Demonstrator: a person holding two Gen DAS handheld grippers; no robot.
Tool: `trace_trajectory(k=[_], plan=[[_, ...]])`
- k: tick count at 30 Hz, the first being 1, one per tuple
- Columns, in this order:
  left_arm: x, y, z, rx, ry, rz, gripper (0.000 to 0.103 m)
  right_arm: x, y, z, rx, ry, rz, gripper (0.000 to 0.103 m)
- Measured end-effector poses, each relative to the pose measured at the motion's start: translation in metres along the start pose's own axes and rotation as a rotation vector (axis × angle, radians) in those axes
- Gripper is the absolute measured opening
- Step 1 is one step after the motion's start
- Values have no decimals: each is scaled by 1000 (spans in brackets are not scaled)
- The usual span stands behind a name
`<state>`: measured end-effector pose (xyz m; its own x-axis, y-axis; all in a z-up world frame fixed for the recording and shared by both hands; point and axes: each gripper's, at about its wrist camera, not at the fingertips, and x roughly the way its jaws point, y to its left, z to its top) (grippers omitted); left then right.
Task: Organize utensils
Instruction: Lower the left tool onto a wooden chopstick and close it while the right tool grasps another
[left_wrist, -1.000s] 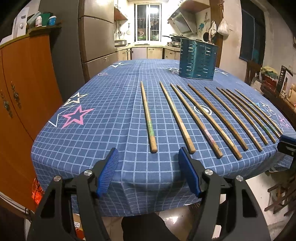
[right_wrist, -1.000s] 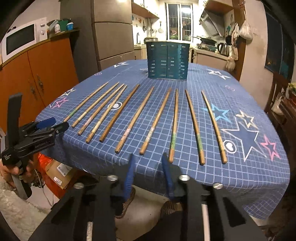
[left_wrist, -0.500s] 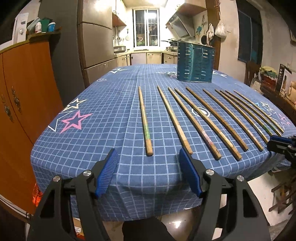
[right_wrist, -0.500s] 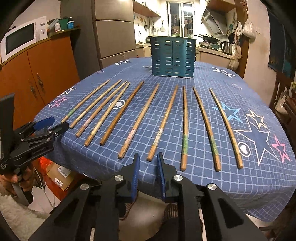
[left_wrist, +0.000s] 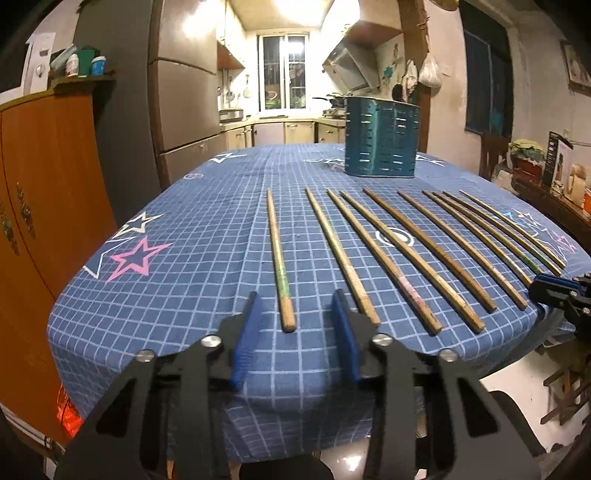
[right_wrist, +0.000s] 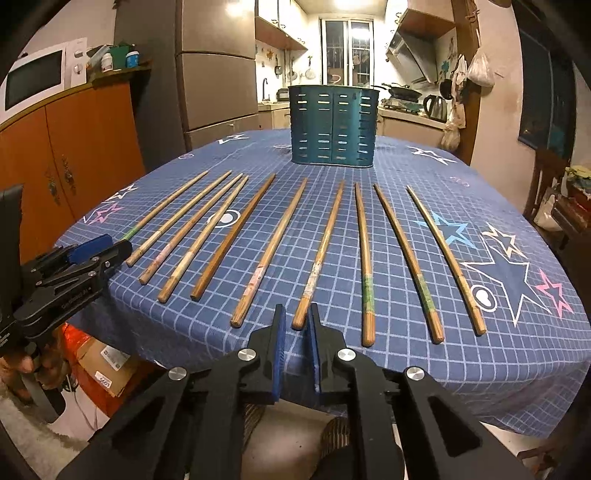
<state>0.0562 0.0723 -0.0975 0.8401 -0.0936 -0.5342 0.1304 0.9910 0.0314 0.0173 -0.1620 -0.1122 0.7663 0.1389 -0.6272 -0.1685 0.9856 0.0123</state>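
Chopsticks (right_wrist: 267, 254) lay in a row on the counter (left_wrist: 192, 236), near the holder (right_wrist: 332, 125). Both tools, left (left_wrist: 297, 332) and right (right_wrist: 297, 338), were closing, empty; better to straddle one stick's near end first.

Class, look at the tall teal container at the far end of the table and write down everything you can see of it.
The utensil holder is a tall teal container, apparently metal, with rows of short horizontal slots in its wall and a vertical crease down the middle. It stands upright on the blue checked tablecloth, beyond the far tips of the chopsticks. Nothing else touches it, nothing shows above its rim, and its inside is hidden.
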Motion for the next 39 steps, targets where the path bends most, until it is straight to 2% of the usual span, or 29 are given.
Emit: trace_trajectory(k=[5, 10, 25, 30, 39], plan=[[-1, 0, -1, 6, -8, -21, 29, 0, 5, 0, 4, 4, -26, 14], [-2, 8, -3, -10, -8, -33, 18, 2, 4, 2, 24, 6, -41, 14], [-6, 14, -8, 5, -21, -74, 17, 10, 11, 5, 99, -8, -107, 13], [-7, 21, -9, -22, -17, -76, 7, 8, 7, 3, 128, -8, -93, 8], [-10, 21, -5, -37, -2, -51, 6, -16, 2, 0, 118, -56, -67, 8]])
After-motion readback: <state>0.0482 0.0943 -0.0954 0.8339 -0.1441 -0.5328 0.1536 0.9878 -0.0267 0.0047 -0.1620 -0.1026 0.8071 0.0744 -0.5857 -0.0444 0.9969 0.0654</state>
